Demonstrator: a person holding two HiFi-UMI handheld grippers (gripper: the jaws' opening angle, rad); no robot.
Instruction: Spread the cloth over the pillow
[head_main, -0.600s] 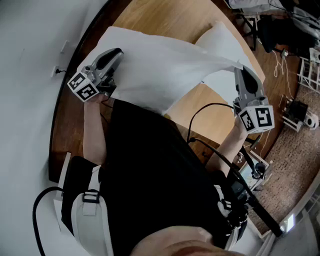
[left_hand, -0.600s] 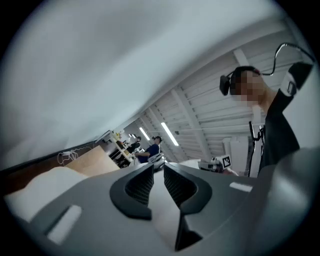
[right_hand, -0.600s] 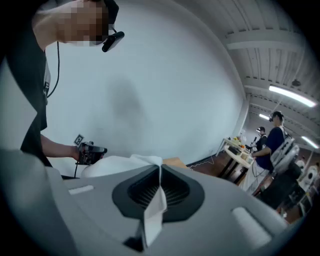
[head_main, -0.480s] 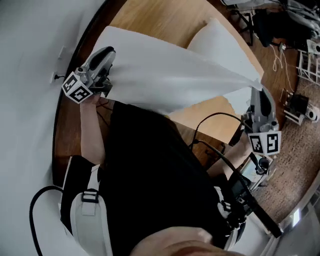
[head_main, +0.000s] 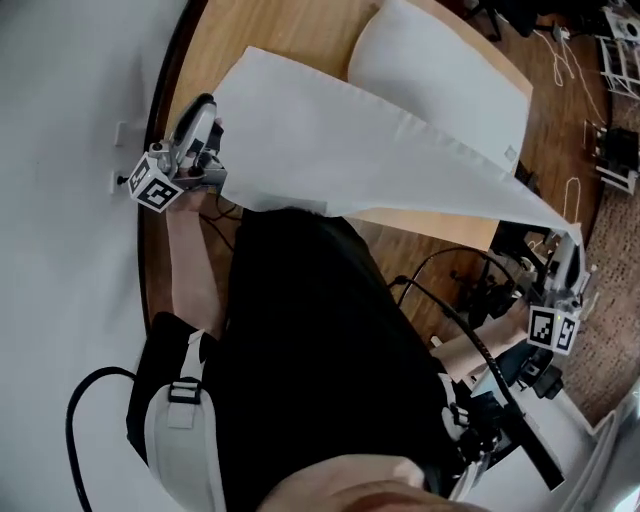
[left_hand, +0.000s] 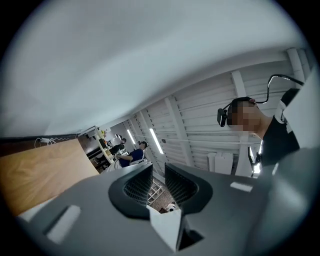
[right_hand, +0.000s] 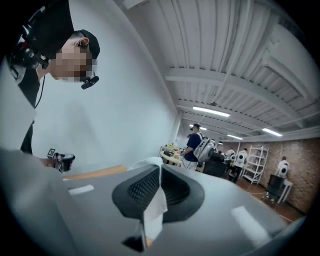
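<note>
A white cloth (head_main: 370, 150) hangs stretched in the air between my two grippers, above the wooden table (head_main: 270, 25). The white pillow (head_main: 440, 70) lies on the table beyond it, its near edge hidden under the cloth. At the left, my left gripper (head_main: 205, 112) is shut on one cloth corner; a white scrap of cloth (left_hand: 165, 225) shows low between its jaws (left_hand: 158, 180). Far right and near me, past the table's edge, my right gripper (head_main: 570, 245) is shut on the opposite corner, with the cloth (right_hand: 157, 205) pinched between its pads (right_hand: 160, 185).
A white wall with a socket (head_main: 120, 130) runs along the table's left side. Cables and a shelf rack (head_main: 615, 150) stand on the wood floor at right. My black-clad torso (head_main: 310, 340) fills the lower middle. Other people (right_hand: 200, 145) stand far off in the room.
My right gripper has swung far out to the right and toward me, pulling the cloth taut and off the pillow. My left gripper has shifted slightly left, still holding its corner.
</note>
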